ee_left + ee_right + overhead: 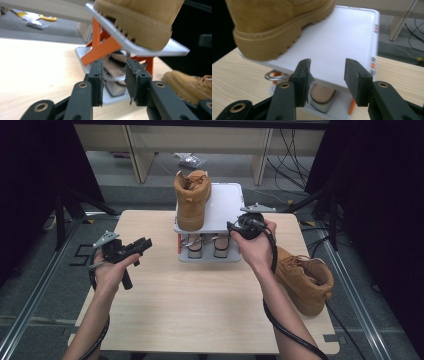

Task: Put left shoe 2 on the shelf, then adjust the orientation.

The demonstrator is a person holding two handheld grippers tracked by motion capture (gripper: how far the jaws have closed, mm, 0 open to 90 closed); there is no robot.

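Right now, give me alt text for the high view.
One tan boot stands on a small white two-tier rack; its mate lies on the table. Both hands hold open grippers, left and right.

Boot (192,200) on rack (226,205) top left; sandals (208,246) beneath; second boot (305,280) right of rack.

free: shelf (227,202) right half | blocked: boot (192,199) left half, sandals (207,245) beneath
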